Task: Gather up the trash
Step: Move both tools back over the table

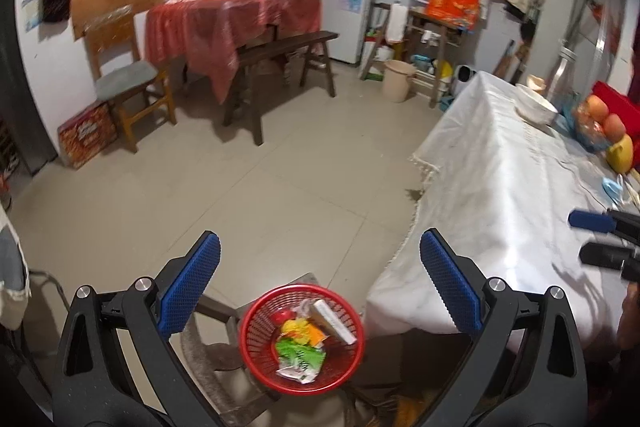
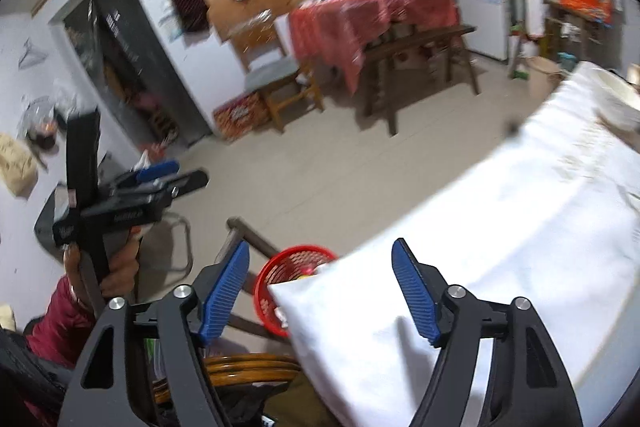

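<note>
A red mesh basket [image 1: 256,339] sits low beside the white-clothed table [image 1: 500,195]. Inside lie wrappers [image 1: 300,355] in green, yellow and orange and a flat white box [image 1: 334,321]. My left gripper [image 1: 320,263] hovers above the basket, open, nothing between its blue pads. In the right wrist view my right gripper [image 2: 320,287] is open and empty over the table's near corner [image 2: 400,327], with the basket [image 2: 276,267] half hidden behind the cloth. The left gripper [image 2: 172,175] shows at the left, held by a hand. The right gripper's tips [image 1: 592,231] show at the right edge over the table.
On the table's far end stand a white bowl [image 1: 536,107], a bag of fruit [image 1: 600,131] and a blue face mask [image 1: 614,187]. Across the tiled floor are a bench [image 1: 276,59], a red-clothed table [image 1: 232,23], a wooden chair [image 1: 128,79] and a beige bucket [image 1: 398,79].
</note>
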{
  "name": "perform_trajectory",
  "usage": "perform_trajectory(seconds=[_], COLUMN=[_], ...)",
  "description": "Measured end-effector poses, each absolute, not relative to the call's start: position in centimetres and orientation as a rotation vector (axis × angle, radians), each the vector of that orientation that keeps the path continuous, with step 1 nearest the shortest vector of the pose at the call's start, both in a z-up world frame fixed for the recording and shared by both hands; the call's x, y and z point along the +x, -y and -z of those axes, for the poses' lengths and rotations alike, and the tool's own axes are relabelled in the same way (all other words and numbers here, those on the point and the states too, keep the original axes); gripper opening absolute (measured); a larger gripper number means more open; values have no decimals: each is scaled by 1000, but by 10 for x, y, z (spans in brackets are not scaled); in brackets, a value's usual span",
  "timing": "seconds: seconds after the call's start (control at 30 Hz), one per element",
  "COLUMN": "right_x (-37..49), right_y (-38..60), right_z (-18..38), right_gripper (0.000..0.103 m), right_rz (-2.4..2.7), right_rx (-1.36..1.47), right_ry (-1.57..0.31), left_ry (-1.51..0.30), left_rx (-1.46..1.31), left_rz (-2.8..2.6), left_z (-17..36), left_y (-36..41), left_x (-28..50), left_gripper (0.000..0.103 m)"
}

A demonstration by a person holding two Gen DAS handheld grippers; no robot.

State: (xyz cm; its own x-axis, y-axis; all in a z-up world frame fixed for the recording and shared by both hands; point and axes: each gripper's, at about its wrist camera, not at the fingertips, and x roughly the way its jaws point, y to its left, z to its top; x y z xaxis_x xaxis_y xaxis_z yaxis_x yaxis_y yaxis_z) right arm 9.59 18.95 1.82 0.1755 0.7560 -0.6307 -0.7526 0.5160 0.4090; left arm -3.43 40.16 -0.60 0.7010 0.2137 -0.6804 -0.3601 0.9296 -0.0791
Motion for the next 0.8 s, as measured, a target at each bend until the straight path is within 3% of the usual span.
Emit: perform_trajectory(seconds=[0.33,0.8], right_x=[125,207], right_y=[-42,147], right_z=[-16,23], right_gripper=[91,92], right_rz=[-764,-298], right_rx=[104,142], right_ry=[-770,-778], left_ry=[-751,-956], left_rx=[-113,-3], left_rz=[-156,163], left_z=[13,53], left_y=[-286,-103], left_x=[22,166], left_gripper=[96,96])
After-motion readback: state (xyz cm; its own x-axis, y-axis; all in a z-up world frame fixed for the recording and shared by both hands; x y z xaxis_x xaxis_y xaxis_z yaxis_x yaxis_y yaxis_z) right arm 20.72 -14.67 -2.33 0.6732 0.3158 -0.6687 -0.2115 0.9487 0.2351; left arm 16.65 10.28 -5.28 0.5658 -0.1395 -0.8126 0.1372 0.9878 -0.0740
